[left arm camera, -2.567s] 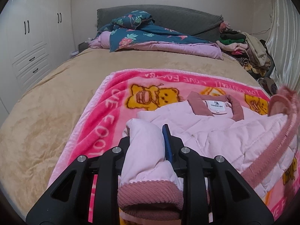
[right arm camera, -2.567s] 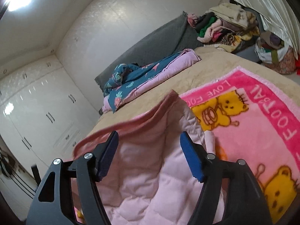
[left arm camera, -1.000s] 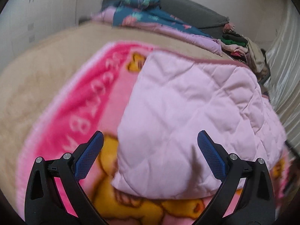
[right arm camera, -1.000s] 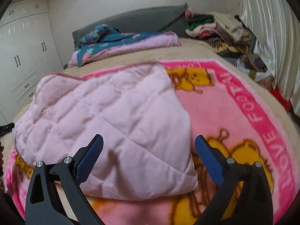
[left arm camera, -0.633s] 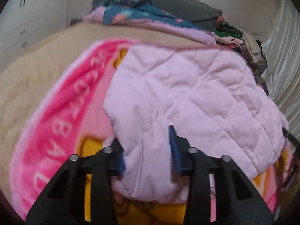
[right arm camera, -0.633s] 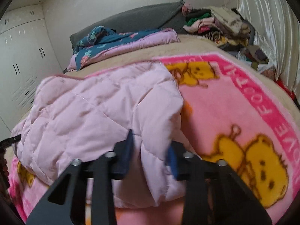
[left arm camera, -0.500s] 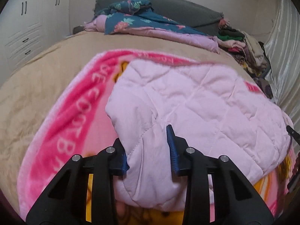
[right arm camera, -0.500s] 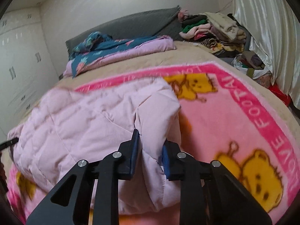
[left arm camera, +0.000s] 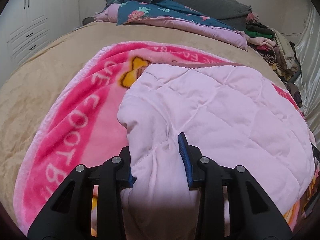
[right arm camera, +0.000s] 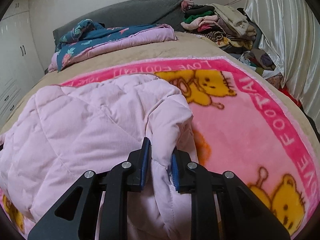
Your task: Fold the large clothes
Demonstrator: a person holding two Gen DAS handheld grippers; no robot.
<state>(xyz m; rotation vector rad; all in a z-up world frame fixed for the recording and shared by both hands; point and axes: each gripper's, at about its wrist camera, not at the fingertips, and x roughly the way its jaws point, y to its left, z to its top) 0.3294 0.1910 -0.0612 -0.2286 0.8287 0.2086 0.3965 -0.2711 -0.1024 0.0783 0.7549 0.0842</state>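
Quilted pink jacket [left arm camera: 230,108] on fleecy blanket [right arm camera: 250,124]; left gripper [left arm camera: 158,160], right gripper [right arm camera: 159,160] fingers pinch puffy corners.

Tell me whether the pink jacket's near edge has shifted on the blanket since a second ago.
Yes. The pink jacket, pinched by both grippers, has its near edge bunched and lifted off the blanket.

Pink jacket [left arm camera: 210,108] near edge cut off (bottom frame); blanket [right arm camera: 250,124] partly hidden underneath.
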